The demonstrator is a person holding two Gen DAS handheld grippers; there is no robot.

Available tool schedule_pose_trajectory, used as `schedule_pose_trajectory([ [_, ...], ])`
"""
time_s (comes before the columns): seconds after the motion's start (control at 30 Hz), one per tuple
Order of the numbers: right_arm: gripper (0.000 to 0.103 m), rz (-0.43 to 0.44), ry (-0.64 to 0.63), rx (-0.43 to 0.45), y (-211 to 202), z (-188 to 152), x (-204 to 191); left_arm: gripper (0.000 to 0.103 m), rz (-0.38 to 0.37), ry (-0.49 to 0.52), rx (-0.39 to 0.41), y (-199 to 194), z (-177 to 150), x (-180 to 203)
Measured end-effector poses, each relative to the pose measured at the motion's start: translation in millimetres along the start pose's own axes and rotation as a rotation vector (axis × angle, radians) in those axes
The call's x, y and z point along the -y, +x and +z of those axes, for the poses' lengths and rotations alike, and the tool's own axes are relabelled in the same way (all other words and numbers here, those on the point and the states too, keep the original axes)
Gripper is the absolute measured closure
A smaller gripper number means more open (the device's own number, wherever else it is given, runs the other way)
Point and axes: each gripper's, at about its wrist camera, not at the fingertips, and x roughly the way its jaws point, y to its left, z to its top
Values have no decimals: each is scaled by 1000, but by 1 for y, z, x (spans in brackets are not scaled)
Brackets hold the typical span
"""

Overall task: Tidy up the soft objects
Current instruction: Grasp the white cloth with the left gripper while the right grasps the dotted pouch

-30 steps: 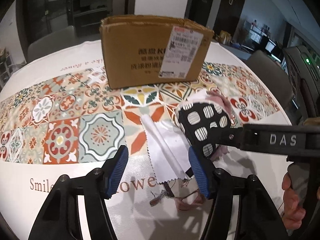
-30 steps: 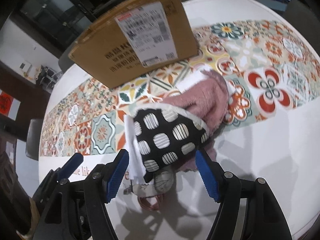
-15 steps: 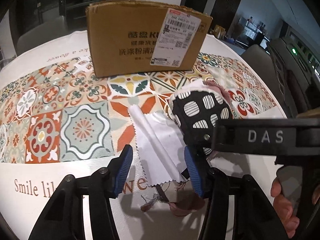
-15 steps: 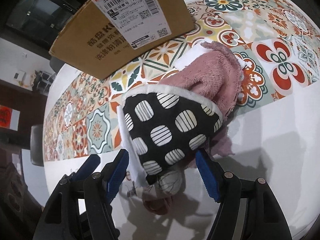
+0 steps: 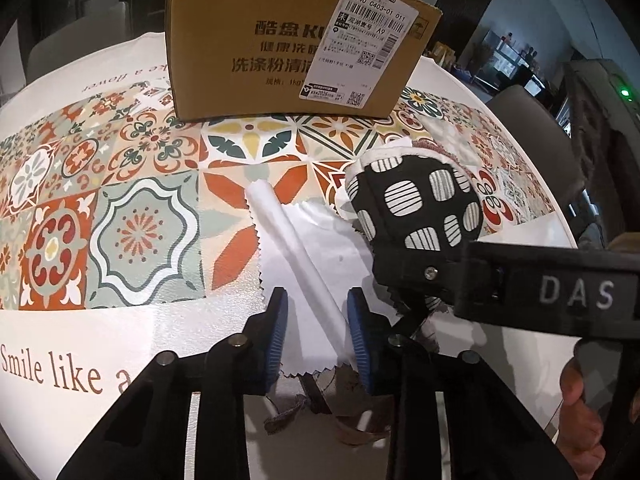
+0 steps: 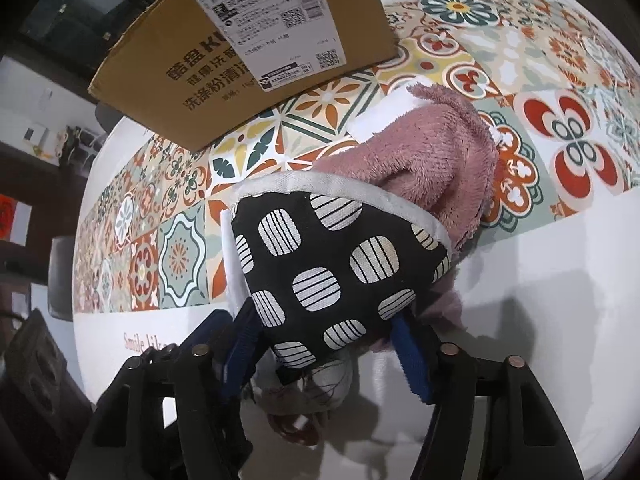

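Patterned tablecloth (image 5: pixel 120 216), pinked white cloth (image 5: pixel 312 264), terry towel (image 6: pixel 432 160)

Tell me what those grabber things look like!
Both are black plastic. The left gripper and right gripper each have two fingers with ribbed blue pads and small round metal bolts. The right one's side has white letters, "DAS".

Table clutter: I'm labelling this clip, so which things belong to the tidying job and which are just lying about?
Job:
white cloth
spotted pouch
pink towel
frayed scraps
cardboard box, probably where they go

Lying about:
tablecloth
chairs
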Motion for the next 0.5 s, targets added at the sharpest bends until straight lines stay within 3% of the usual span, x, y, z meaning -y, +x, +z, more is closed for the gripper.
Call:
schedule_pose_trajectory([
  [0.27,47,-7,-28,17,-11,-4,4,96,-2,-23,-5,1,-1,2],
  [0.5,50,-10,-76,42,-22,-11,2,100,5,-21,18,-6,-2,10],
])
